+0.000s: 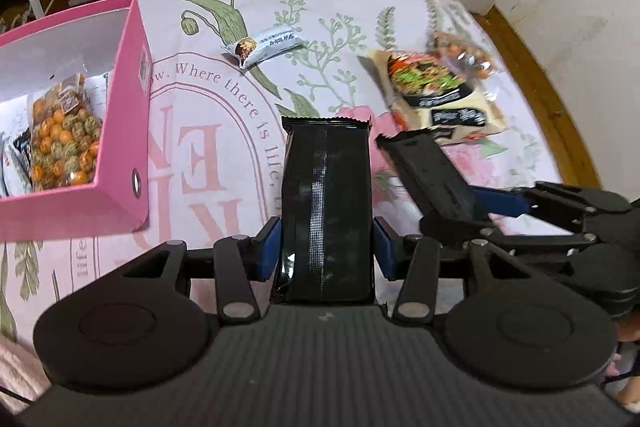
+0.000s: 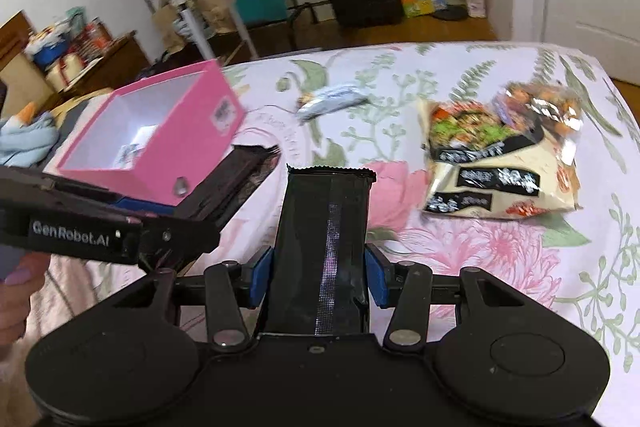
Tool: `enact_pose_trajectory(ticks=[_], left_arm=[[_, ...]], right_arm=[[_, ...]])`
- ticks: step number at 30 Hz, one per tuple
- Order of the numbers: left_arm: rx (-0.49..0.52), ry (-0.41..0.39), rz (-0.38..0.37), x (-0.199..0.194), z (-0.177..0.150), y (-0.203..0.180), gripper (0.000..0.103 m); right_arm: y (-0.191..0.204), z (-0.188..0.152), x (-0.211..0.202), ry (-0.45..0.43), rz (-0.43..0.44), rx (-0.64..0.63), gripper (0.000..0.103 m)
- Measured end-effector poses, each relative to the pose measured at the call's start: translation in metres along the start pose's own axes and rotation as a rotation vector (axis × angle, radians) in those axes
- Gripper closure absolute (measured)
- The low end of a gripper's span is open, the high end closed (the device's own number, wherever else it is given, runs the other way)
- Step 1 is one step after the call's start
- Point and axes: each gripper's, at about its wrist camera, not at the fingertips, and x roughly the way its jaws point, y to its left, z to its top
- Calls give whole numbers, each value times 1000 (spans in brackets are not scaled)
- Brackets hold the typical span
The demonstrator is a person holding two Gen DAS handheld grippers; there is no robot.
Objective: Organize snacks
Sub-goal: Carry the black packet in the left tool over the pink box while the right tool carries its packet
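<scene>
Left gripper (image 1: 326, 247) clamps one glossy black foil snack packet (image 1: 326, 195) — right gripper (image 2: 318, 277) clamps another black foil packet (image 2: 324, 239), both above the floral tablecloth (image 1: 224, 131).

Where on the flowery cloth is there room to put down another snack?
The widest bare patch of the floral tablecloth lies between the pink cardboard box and the cream noodle packet, nearer than the small white snack bar. The right side is crowded: a clear bag of orange snacks overlaps that packet.

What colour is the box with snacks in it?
Pink outside, white inside; the box shows best in the left wrist view.
</scene>
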Motion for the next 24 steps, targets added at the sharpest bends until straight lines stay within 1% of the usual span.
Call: enact_pose_trajectory(ticks=[2,5,11,15,19,24], left_arm=[[-9,-14,-19,-16,-2,3,56],[-20,-45,-19,-38,-5,9,56],[-66,-112,26,-81,-16,36,56],[-105,-151,64,-105,-16,60,56],[-116,-202,104,-124,-5,80,56],[-150,-268,151,-141,5,109,56]], right_arm=[[7,2,-11,-13,24,-25,49],[16,6,-22,-34,49,-57,49],[52,20,-32,-67,113,-184,49],[84,35,-30,-73,154,-282,49],[116,57,-26,-104,163,-393,49],[152,88,-6,-132,202,-472,49]])
